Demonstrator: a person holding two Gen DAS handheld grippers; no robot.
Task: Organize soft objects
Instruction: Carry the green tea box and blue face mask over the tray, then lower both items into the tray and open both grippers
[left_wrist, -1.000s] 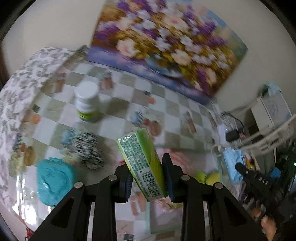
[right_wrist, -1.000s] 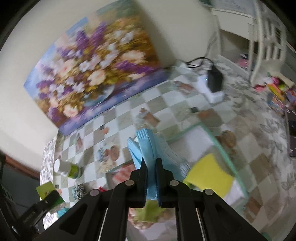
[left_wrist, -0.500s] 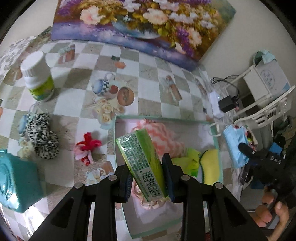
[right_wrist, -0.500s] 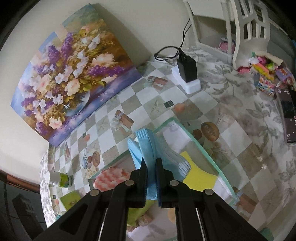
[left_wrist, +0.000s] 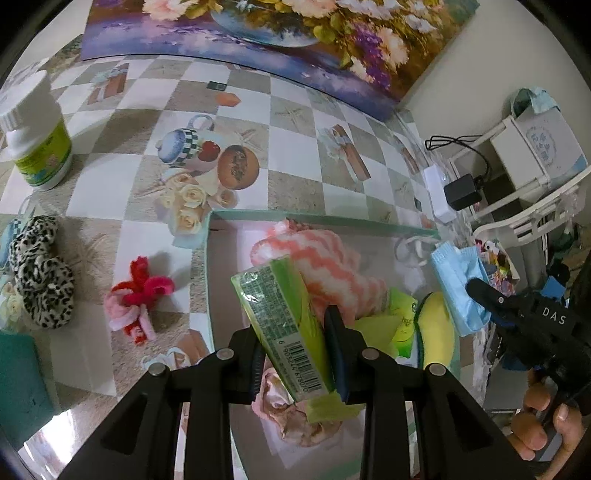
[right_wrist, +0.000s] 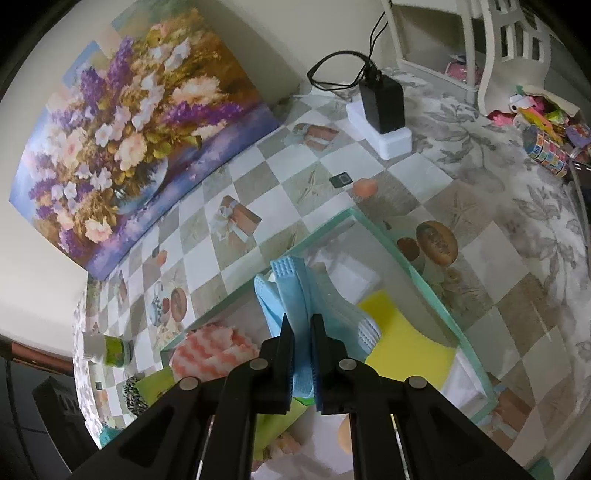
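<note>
My left gripper (left_wrist: 295, 328) is shut on a green tissue pack (left_wrist: 284, 325) and holds it over the mint-edged box (left_wrist: 317, 218). Inside the box lie a pink-and-white striped cloth (left_wrist: 325, 266), a yellow sponge (left_wrist: 437, 332) and green items. My right gripper (right_wrist: 303, 325) is shut on a stack of blue face masks (right_wrist: 299, 291), held above the box (right_wrist: 436, 291); it also shows at the right of the left wrist view (left_wrist: 458, 284). A leopard scrunchie (left_wrist: 37, 273) and a red-and-pink scrunchie (left_wrist: 136, 299) lie on the table, left of the box.
A white bottle with a green label (left_wrist: 37, 144) stands at far left. A teal container (left_wrist: 18, 384) sits at the lower left. A flower painting (right_wrist: 122, 129) leans on the wall. A white power strip with a black adapter (right_wrist: 380, 114) and a white rack (left_wrist: 535, 192) are to the right.
Both grippers have moved forward and lower over the box, which now looks larger in both views. Both still hold their loads.
</note>
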